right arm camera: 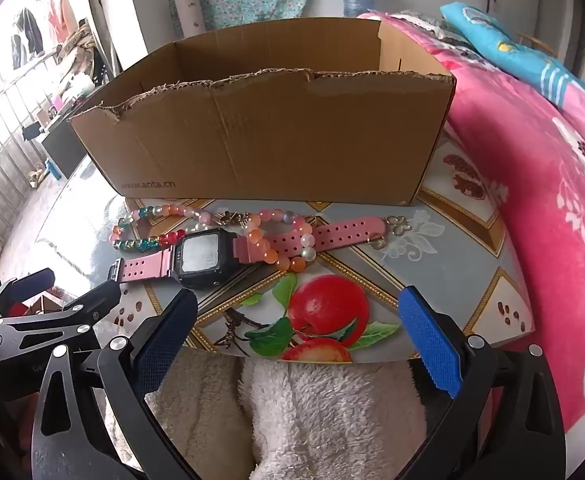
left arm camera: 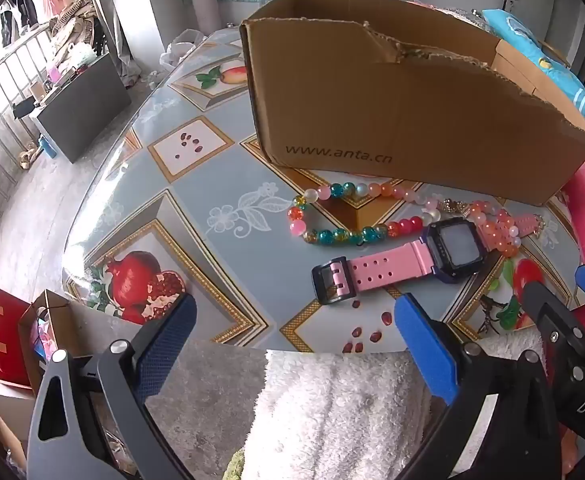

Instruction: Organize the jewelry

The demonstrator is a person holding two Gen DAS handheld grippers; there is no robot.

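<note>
Both the left hand-held gripper (left arm camera: 294, 336) and right hand-held gripper (right arm camera: 298, 332) hover wide open and empty at the near edge of the fruit-patterned surface (right arm camera: 444, 264), apparently poised to lift the pink-strapped watch (right arm camera: 204, 254) and multicoloured bead bracelet (left arm camera: 332, 216) lying tangled just before the open brown cardboard box (right arm camera: 260, 140).

An open brown cardboard box (right arm camera: 260, 148) stands on the round fruit-patterned table (right arm camera: 452, 272), farthest ahead of both grippers. Just before its front wall lie a multicoloured bead bracelet (right arm camera: 148, 226) and a peach bead bracelet (right arm camera: 276, 248), the latter draped over the strap of a pink-strapped square digital watch (right arm camera: 202, 258). The watch lies ahead-left of the right gripper (right arm camera: 296, 340) and ahead-right of the left gripper (left arm camera: 292, 334).
</note>
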